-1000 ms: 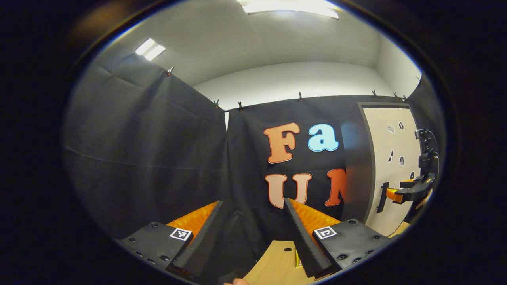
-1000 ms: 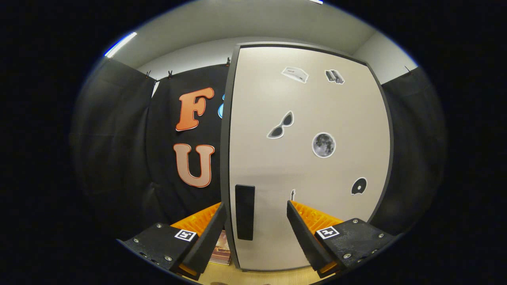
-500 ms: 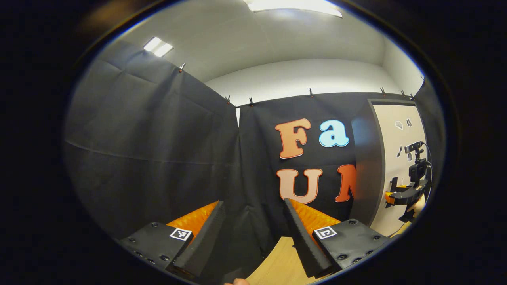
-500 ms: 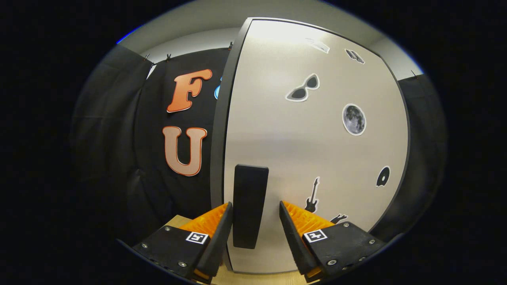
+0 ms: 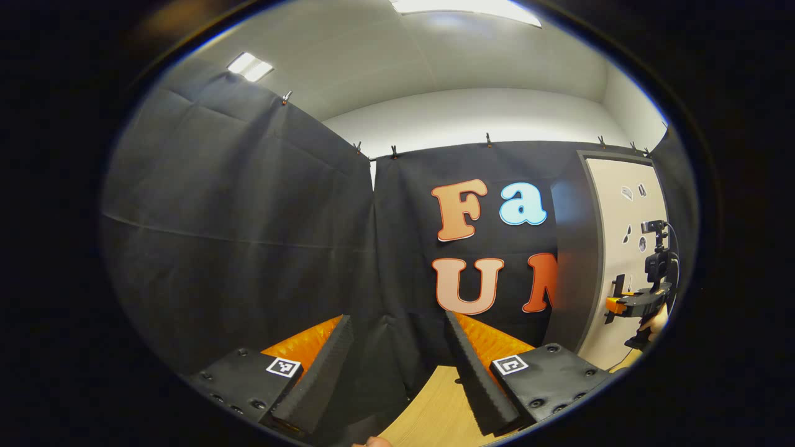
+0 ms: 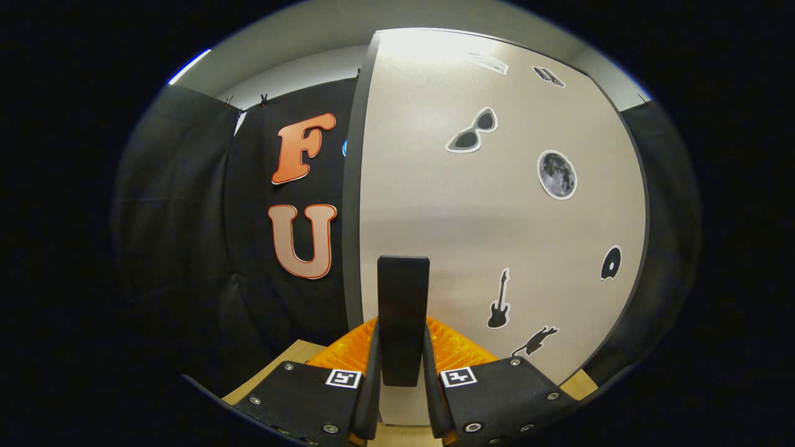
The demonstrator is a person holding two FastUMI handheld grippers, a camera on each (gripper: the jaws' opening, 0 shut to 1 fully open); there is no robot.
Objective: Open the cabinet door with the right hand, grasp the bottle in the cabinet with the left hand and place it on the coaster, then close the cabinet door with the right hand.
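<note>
Both right gripper (image 6: 400, 372) fingers clamp door handle (image 6: 403, 310) | left gripper (image 5: 397, 366) open, empty, above table edge (image 5: 435, 410)

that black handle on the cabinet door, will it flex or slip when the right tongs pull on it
Probably stiff: the handle is a thick, straight-edged black bar. It looks matte, so slipping seems unlikely with both fingers of the right tongs pressed flat on its sides. The cabinet door is a large flat panel, so it likely swings as one rigid piece.

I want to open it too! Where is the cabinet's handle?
In the right gripper view, the handle stands low on the door's left edge, clamped between the right gripper's fingers.
</note>
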